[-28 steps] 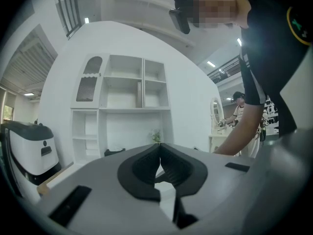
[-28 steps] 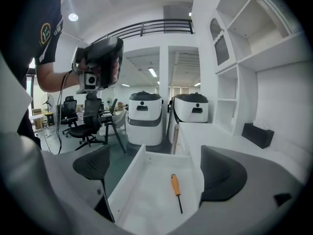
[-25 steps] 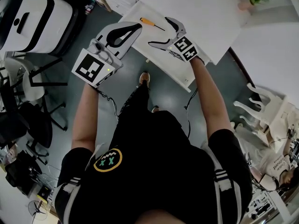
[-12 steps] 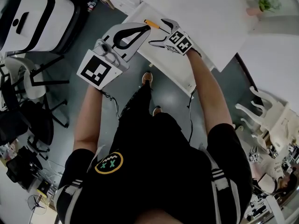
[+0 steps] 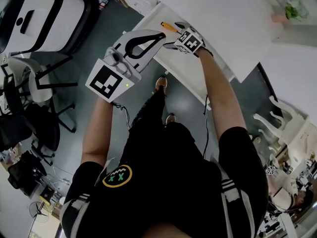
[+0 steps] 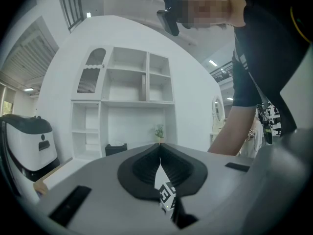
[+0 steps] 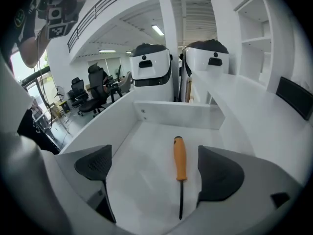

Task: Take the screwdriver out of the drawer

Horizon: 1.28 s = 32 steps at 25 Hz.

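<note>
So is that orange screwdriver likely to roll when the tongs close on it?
Possibly: the screwdriver has a round handle and lies loose on the smooth drawer floor, so a one-sided nudge could roll it. It looks rigid and light; the open right tongs straddling it should lift it easily.

Both arms are stretched out forward. The left forearm [image 5: 96, 128] angles up to the left gripper [image 5: 158, 35], whose jaws are pressed tip to tip with nothing between them. The right forearm [image 5: 220, 90] reaches further ahead, and the right gripper [image 5: 173, 36] points leftward with its jaws spread wide apart.
</note>
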Each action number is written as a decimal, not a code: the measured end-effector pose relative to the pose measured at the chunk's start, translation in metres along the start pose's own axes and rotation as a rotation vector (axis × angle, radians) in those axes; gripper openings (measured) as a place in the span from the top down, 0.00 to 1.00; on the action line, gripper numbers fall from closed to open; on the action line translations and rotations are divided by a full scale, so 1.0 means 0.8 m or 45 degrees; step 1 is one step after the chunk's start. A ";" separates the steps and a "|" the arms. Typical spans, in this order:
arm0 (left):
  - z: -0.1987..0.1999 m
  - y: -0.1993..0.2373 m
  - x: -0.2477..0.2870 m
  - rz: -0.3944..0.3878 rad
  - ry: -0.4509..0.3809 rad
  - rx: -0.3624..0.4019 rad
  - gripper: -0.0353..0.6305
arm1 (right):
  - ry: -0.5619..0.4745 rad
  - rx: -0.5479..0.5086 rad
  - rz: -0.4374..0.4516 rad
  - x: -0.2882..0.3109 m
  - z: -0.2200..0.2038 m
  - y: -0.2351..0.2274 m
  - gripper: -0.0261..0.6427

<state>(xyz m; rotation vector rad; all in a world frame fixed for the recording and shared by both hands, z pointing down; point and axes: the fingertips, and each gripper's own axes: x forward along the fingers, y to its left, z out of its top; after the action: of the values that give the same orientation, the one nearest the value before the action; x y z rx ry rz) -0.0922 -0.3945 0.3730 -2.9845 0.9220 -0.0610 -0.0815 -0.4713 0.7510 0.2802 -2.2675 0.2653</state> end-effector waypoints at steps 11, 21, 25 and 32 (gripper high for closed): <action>-0.012 0.006 -0.001 -0.002 0.022 -0.013 0.92 | 0.113 0.047 0.040 0.043 -0.021 -0.022 0.11; -0.015 0.005 0.004 -0.006 0.033 -0.027 0.92 | 0.162 0.115 0.028 0.060 -0.050 -0.030 0.18; -0.017 0.003 0.009 -0.011 0.045 -0.024 0.92 | 0.150 0.127 0.022 0.062 -0.051 -0.036 0.18; -0.024 -0.003 0.012 -0.020 0.055 -0.035 0.92 | 0.149 0.093 -0.109 0.058 -0.056 -0.055 0.37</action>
<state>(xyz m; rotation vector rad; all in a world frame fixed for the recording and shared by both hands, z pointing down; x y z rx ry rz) -0.0841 -0.3980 0.3922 -3.0272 0.9108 -0.1140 -0.0667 -0.5060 0.8190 0.3893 -2.1277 0.3116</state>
